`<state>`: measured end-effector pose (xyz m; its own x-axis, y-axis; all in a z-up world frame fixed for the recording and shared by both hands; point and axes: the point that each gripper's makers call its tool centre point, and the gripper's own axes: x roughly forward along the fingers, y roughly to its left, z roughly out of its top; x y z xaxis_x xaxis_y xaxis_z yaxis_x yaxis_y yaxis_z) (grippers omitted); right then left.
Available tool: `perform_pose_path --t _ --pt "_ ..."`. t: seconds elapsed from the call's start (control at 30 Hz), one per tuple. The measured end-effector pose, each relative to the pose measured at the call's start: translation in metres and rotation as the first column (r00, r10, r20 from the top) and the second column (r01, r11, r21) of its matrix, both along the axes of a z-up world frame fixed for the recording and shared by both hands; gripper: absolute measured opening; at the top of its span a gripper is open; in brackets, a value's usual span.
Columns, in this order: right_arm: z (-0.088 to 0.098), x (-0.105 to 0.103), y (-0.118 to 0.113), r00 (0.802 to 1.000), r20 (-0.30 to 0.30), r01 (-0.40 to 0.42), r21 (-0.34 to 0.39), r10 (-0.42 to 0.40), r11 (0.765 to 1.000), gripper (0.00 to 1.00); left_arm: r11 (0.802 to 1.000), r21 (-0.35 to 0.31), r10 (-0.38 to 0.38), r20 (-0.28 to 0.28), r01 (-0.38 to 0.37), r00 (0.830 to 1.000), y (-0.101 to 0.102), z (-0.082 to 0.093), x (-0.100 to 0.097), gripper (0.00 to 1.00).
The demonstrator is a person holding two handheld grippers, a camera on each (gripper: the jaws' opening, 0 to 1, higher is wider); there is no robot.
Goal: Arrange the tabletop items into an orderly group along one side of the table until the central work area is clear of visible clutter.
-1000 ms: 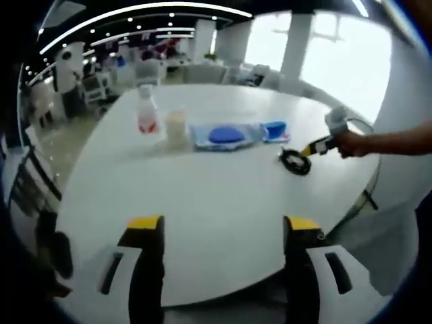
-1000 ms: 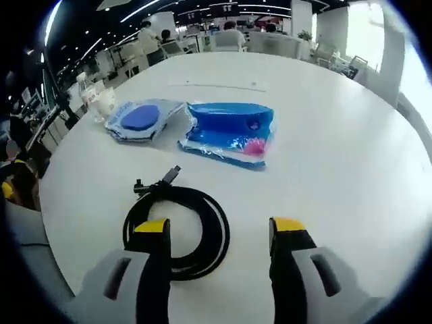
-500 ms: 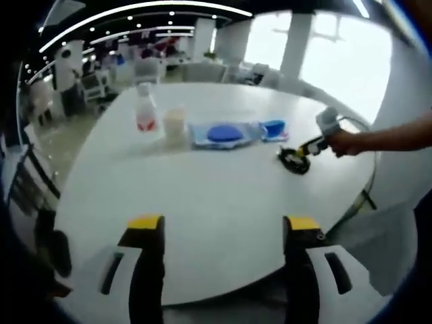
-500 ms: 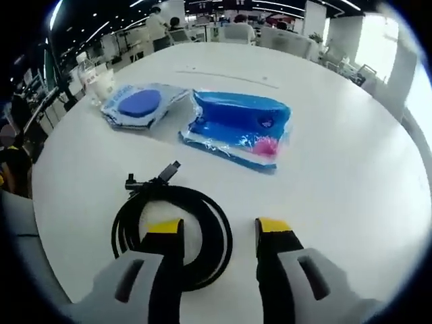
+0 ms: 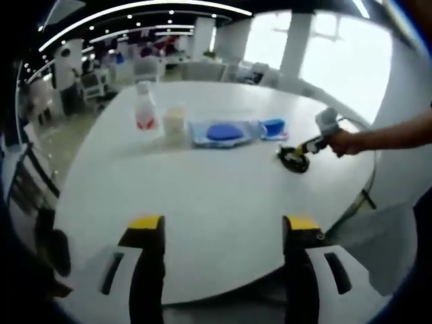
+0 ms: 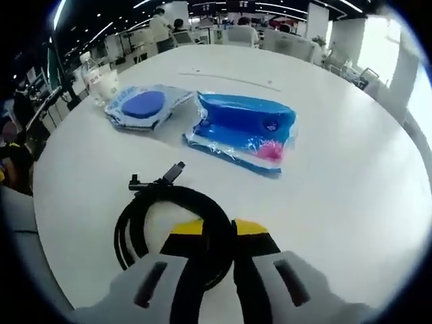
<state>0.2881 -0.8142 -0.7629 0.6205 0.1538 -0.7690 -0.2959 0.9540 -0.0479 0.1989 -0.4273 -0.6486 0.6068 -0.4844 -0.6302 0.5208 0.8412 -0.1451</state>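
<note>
Just one cable [image 6: 177, 223], two packets [image 6: 239, 128].

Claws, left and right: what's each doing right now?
Left claw: open, holding nothing, above the white table.
Right claw: shut on the black coiled cable.

Open-plan office: desks [image 6: 283, 40], seated people [image 6: 162, 27], ceiling light strips [image 5: 135, 10].

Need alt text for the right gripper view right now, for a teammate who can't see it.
The right gripper has its jaws shut on a coiled black cable lying on the white table. Beyond lie two plastic-wrapped blue packages.
</note>
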Motion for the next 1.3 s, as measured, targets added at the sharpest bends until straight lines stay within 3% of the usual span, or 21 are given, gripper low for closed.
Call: perform_pose_path --t 0.23,0.3,0.4,0.77,1.3 --pt "0.003 -0.002 0.003 1.0 -0.022 0.005 0.005 -0.005 1.0 0.08 1.0 -0.01 -0.007 0.005 0.007 1.0 -0.002 0.002 -0.001 0.68" --pt "0.009 0.003 0.005 0.999 0.001 0.032 0.032 -0.032 0.999 0.03 1.0 -0.015 -0.006 0.009 0.006 1.0 -0.003 0.004 0.0 0.68" --pt "0.016 0.008 0.013 0.999 0.037 -0.034 0.017 0.033 0.999 0.03 1.0 -0.014 -0.004 0.008 0.004 1.0 -0.003 0.004 0.0 0.68" --pt "0.028 0.019 0.036 0.994 0.041 -0.102 0.001 0.102 0.995 0.03 1.0 -0.012 -0.006 0.005 0.006 1.0 -0.003 0.003 0.0 0.68" --pt "0.035 0.044 0.051 0.989 0.023 -0.147 -0.018 0.147 0.989 0.03 1.0 -0.014 0.002 0.009 -0.002 1.0 -0.002 0.004 0.0 0.68"
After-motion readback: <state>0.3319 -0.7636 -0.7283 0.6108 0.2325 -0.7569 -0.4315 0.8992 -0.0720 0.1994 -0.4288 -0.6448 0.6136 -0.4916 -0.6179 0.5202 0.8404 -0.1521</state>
